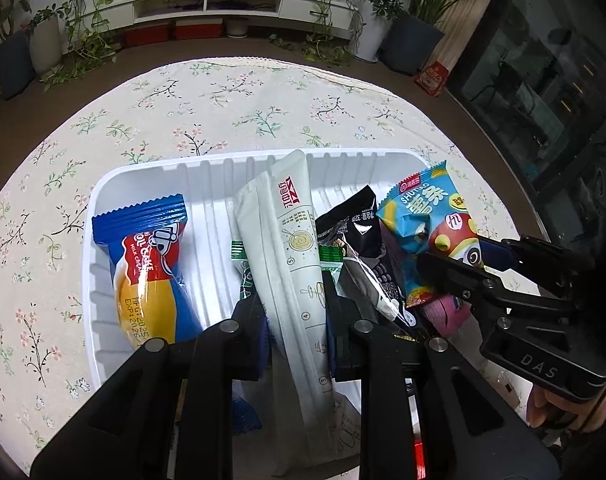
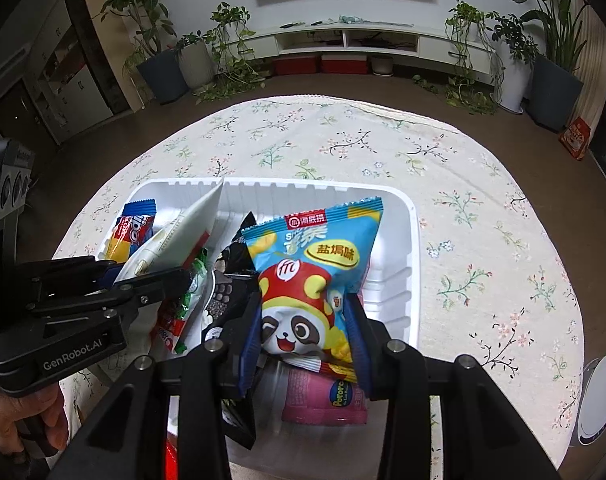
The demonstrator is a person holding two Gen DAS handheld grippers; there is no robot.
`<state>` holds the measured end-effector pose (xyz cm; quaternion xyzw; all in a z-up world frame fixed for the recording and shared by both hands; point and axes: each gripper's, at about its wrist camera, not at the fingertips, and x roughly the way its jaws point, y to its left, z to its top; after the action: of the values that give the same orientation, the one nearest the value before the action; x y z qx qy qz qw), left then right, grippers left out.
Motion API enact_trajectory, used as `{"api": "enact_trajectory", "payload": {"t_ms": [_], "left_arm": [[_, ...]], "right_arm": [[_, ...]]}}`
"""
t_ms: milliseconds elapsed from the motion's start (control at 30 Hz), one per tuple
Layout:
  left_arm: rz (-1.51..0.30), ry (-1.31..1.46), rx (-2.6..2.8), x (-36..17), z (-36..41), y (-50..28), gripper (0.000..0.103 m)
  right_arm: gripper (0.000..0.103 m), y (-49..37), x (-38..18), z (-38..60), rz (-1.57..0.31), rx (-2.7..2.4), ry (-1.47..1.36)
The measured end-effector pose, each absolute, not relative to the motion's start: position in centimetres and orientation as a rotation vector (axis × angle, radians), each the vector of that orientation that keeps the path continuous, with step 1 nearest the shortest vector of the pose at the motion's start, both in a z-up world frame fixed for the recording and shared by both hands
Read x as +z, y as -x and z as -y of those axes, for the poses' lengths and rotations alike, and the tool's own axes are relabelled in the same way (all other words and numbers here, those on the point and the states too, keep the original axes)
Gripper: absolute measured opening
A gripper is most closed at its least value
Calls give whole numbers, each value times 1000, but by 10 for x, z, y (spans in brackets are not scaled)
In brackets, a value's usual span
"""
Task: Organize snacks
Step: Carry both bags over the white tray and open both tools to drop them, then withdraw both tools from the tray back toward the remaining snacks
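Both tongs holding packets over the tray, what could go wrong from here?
1. The left tongs grip the long white packet near one end, so it may pivot or slip.
2. The right tongs pinch the blue chip bag hard enough to crease it; chips could get crushed.
3. The two grippers sit close over the white tray, and the crowded black packet could get knocked.

Between the fingers of the right gripper (image 2: 305, 322) is a light blue snack bag (image 2: 317, 276) with a red-and-yellow-hatted panda print. The left gripper (image 1: 295, 320) has a white long packet (image 1: 291, 264); to its left lies a blue, red and yellow cake wrapper (image 1: 151, 264). The tray (image 1: 143, 176) is white, and the tablecloth (image 1: 223, 108) is cream with small flowers.
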<state>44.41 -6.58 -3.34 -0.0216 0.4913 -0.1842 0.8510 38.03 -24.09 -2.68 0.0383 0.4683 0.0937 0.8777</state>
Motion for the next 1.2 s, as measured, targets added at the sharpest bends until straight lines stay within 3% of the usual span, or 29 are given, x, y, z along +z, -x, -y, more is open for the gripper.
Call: {"api": "enact_trajectory", "payload": {"t_ms": [233, 333, 400, 433, 467, 800, 967, 1200], "left_arm": [[-1026, 44, -371, -31, 67, -440, 21], [-1024, 49, -371, -31, 65, -441, 28], [-1018, 47, -373, -30, 64, -440, 50], [-1011, 46, -372, -28, 64, -439, 72], [-1002, 48, -369, -27, 63, -439, 76], [-972, 78, -368, -11, 51, -429, 77], [-939, 95, -381, 5, 46, -416, 100], [-871, 80, -358, 35, 33, -381, 103]], "right_arm": [[45, -380, -29, 240, -972, 175, -80], [48, -380, -28, 239, -971, 171, -72], [52, -379, -27, 239, -969, 170, -70], [54, -379, -27, 238, -969, 170, -70], [56, -378, -27, 238, -968, 171, -70], [72, -371, -20, 238, -972, 169, -60], [82, -364, -15, 237, -962, 166, -34], [89, -350, 7, 247, -903, 132, -71]]}}
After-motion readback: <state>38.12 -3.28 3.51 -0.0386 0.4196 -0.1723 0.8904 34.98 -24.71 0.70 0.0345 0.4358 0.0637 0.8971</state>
